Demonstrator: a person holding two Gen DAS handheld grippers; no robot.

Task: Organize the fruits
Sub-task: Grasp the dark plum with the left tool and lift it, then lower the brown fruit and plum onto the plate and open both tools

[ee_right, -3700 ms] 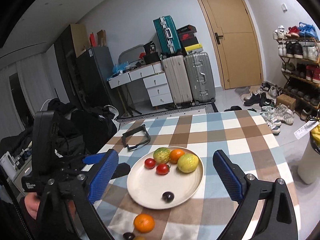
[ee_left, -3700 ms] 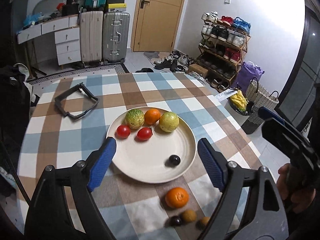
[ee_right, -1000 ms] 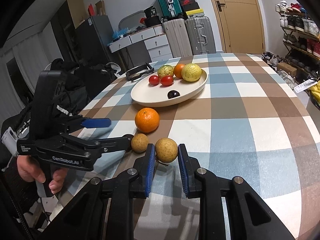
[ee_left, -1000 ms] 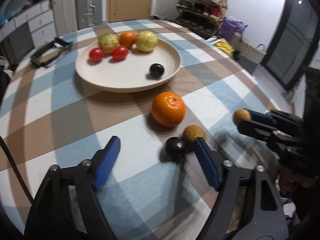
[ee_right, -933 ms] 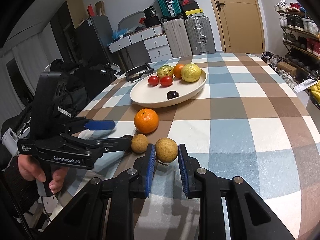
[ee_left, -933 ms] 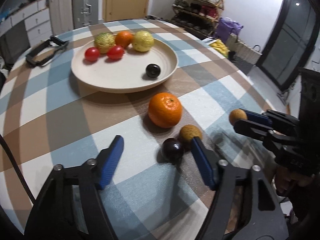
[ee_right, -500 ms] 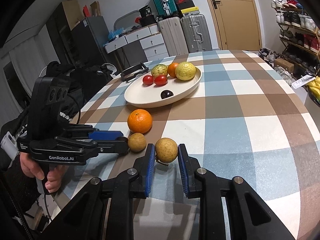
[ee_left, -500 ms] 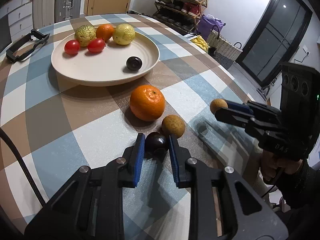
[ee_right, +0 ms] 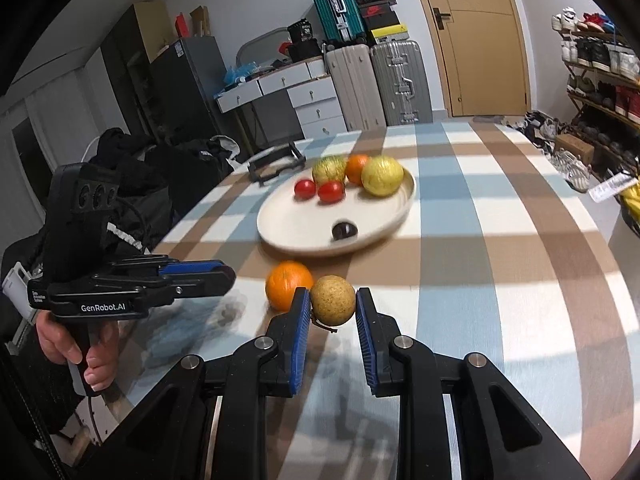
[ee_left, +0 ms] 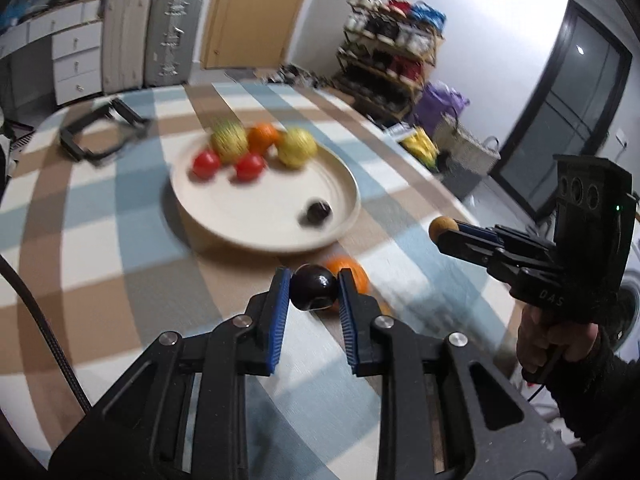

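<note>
The left claw point(ee_left: 313, 286) is clamped on a dark plum point(ee_left: 313, 286), and the right claw point(ee_right: 333, 305) on a brown round fruit point(ee_right: 333, 300). Both are above the tabletop point(ee_right: 500, 264); the plate point(ee_left: 224, 216) lies straight ahead, nearer the left claw.

Checked table point(ee_right: 500, 248), plate point(ee_right: 288, 236), orange point(ee_right: 286, 282), perhaps black frame point(ee_left: 100, 136)
</note>
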